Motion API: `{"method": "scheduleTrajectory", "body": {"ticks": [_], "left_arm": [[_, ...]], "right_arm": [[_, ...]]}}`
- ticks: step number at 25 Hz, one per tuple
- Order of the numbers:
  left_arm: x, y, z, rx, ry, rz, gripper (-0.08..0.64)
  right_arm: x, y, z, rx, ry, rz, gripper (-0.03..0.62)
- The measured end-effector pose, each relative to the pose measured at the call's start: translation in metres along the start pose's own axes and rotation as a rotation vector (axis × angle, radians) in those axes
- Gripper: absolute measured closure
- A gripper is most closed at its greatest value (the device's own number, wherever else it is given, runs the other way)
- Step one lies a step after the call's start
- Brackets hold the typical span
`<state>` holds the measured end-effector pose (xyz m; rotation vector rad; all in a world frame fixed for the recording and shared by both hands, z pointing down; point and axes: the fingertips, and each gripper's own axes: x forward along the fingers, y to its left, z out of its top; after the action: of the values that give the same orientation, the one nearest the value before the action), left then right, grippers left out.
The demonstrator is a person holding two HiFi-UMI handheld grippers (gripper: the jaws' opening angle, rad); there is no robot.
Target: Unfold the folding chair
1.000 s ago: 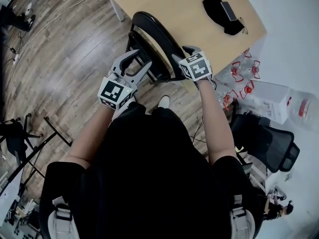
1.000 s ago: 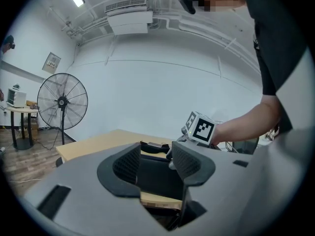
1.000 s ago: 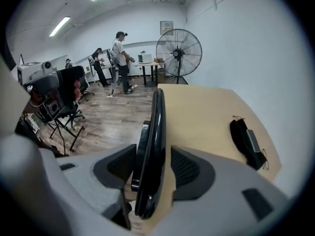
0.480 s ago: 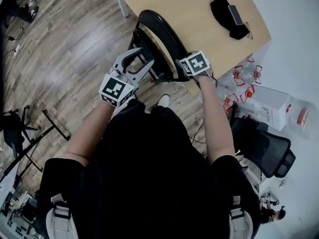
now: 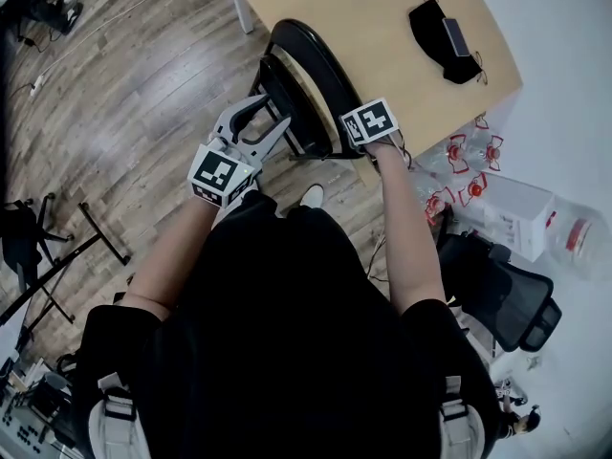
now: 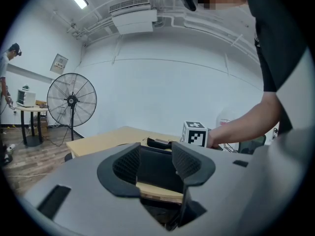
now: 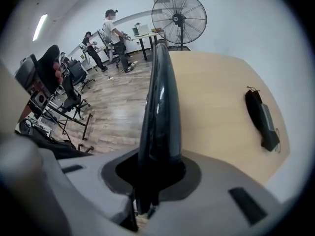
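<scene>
Your right tool [image 7: 155, 181] had just been closing. It was clamped on the shiny black top rim of the black metal folding chair with the pale wooden seat [image 5: 320, 65]. Your left tool [image 6: 156, 163] was shut too, with a dark part of the chair between its pads. That part was too dark for me to name.

The chair stood folded on the floor, just beside the near edge of the big pale wooden table [image 5: 363, 17]. It may have been touching it.

Here is what could have gone wrong, as I judged it:

- The rim was smooth and round. A hard pull could have made your right tool slide along it and lose the chair.
- The chair was very close to the table. If the seat swung out on that side, it could have banged the table's edge and stopped halfway.
- Your white shoe [image 5: 312, 196] was on the side of the chair away from the table, near its feet. A leg swinging out fast could have hit it.
- If one tool let go, the chair could have tipped over.
</scene>
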<state>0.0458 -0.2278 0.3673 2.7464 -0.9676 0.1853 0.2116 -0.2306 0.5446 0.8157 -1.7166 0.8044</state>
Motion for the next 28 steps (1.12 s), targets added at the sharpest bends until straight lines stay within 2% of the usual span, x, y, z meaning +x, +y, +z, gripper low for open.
{"method": "scheduleTrajectory", "body": {"ticks": [13,23,28], "left_arm": [[-0.027,0.003,-0.017,-0.012,0.012,0.095,0.367],[-0.051,0.012,-0.04,-0.087,0.028,0.189,0.367],[-0.054,0.029,-0.054,-0.164,0.039,0.258,0.367]], "right_arm": [[-0.001,0.022,-0.002,-0.017,-0.01,-0.02,0.522],[0.001,0.061,0.002,-0.062,-0.011,-0.038,0.52],[0.0,0.069,-0.001,-0.067,0.011,-0.068,0.52]]}}
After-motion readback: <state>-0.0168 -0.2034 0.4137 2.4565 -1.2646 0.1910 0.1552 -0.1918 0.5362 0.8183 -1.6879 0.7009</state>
